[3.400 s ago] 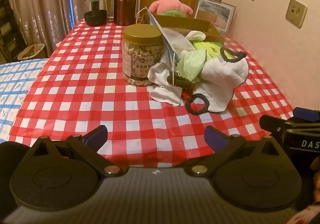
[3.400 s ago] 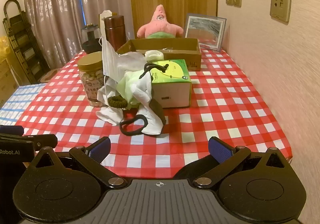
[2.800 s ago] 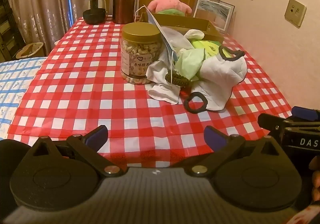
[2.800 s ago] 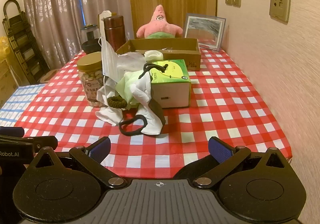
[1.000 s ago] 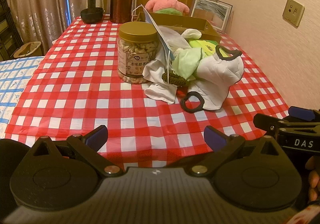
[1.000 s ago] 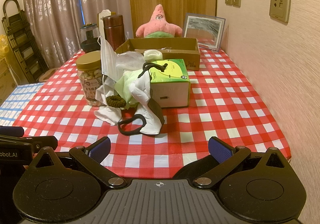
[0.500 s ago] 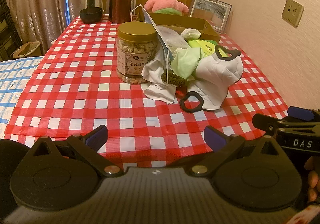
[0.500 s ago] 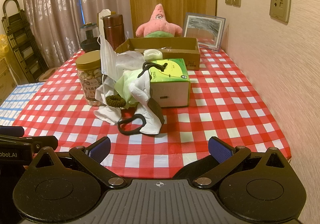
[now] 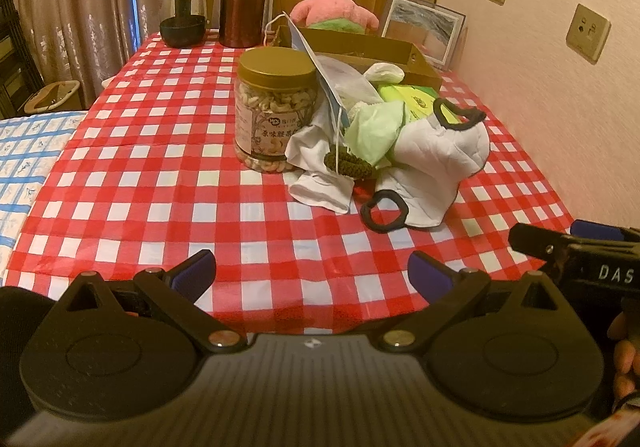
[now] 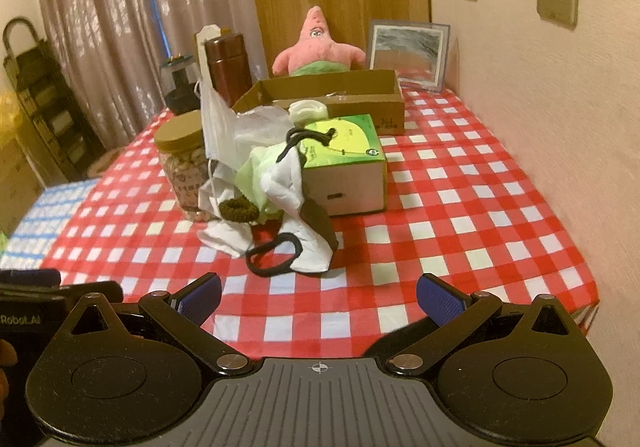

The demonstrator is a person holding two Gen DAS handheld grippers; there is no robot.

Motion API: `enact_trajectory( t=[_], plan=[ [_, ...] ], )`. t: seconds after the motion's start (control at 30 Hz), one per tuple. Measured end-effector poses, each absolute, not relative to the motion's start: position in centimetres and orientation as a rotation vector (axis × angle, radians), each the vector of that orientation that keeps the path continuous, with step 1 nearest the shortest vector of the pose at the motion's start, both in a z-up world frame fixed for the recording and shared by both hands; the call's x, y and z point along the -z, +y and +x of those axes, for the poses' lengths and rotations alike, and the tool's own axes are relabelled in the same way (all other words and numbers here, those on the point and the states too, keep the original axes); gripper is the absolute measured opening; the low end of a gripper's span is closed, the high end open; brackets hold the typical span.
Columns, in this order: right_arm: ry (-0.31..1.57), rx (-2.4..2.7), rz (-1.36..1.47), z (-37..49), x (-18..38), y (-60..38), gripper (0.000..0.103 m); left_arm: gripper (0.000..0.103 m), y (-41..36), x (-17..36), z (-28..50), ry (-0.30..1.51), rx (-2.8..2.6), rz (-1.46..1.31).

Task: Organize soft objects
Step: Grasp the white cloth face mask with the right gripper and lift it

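We hold both grippers low at the near edge of the table (image 9: 152, 183), short of everything on it. Our left gripper (image 9: 312, 273) has its jaws spread wide with nothing between them; our right gripper (image 10: 319, 295) is the same, wide apart and empty.

From the right wrist view, the pile (image 10: 276, 183) of soft things lies at about 11 o'clock, well apart from the fingertips. Nearest in it is a white mask (image 10: 308, 243) with a black ear loop (image 10: 274, 253) lying flat on the cloth. Just behind sit a dark hair tie (image 10: 239, 210), a pale green mask (image 10: 256, 175) and a blue-white mask (image 10: 216, 127) standing up against the jar (image 10: 182, 163) at 10 o'clock. The pile leans on a tissue box (image 10: 344, 167) at 12 o'clock. Farther, still near 12, is an open cardboard box (image 10: 360, 99), then a pink plush (image 10: 316, 51) behind it.

We judge this to be the approach, with no item yet picked. The next move calls for reaching forward to the white mask, closing on its fabric rather than the thin loop, and lifting it clear without dragging the tangle; the cardboard box seems the likely place for it.
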State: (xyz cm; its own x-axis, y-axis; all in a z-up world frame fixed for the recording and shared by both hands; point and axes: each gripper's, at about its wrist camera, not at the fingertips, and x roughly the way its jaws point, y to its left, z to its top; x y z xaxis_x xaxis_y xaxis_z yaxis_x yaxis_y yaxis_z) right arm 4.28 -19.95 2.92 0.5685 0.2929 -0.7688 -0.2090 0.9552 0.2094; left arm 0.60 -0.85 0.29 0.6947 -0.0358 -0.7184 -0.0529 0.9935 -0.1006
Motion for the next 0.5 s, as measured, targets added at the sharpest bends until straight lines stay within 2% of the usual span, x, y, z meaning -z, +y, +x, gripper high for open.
enact_trajectory(
  t=[0.5],
  plan=[
    [0.915,-0.354,0.037,9.3,-1.5,-19.4,0.102,0.101,1.3,0.8,6.0,0.790,0.058,-0.165]
  ],
)
